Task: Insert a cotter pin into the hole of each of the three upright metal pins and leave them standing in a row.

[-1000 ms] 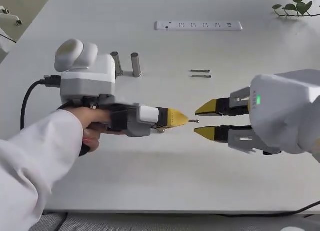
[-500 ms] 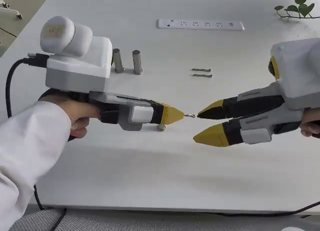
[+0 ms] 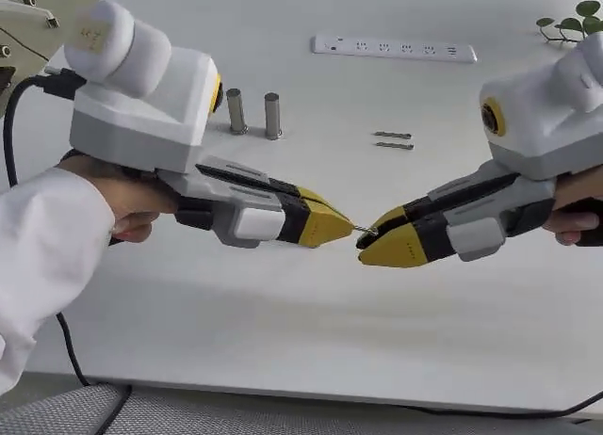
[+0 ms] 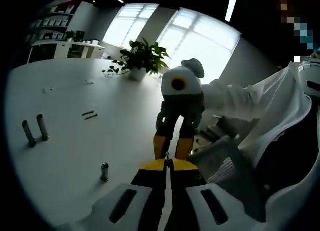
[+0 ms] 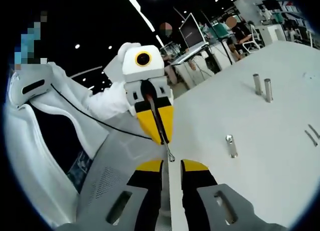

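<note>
My left gripper (image 3: 347, 228) is shut on a thin cotter pin (image 3: 364, 231), whose looped end (image 5: 171, 157) pokes out past the yellow tips. My right gripper (image 3: 369, 239) faces it tip to tip, its jaws narrowly open with the pin's end at the gap (image 5: 171, 166). Both are held above the table. Two upright metal pins (image 3: 236, 110) (image 3: 273, 115) stand side by side further back. A third upright pin (image 4: 104, 171) (image 5: 231, 145) stands alone on the table below the grippers. Two spare cotter pins (image 3: 392, 135) (image 3: 394, 146) lie flat to the right of the pair.
A white power strip (image 3: 394, 49) lies at the far side of the white table (image 3: 283, 341). A potted plant (image 3: 570, 25) sits at the far right corner. A black cable (image 3: 19, 124) trails from the left gripper. The table's near edge runs close below the grippers.
The right gripper has come in towards the left one and its jaws have narrowed from wide open to a small gap at the pin's end. Both grippers now slope down towards each other.
</note>
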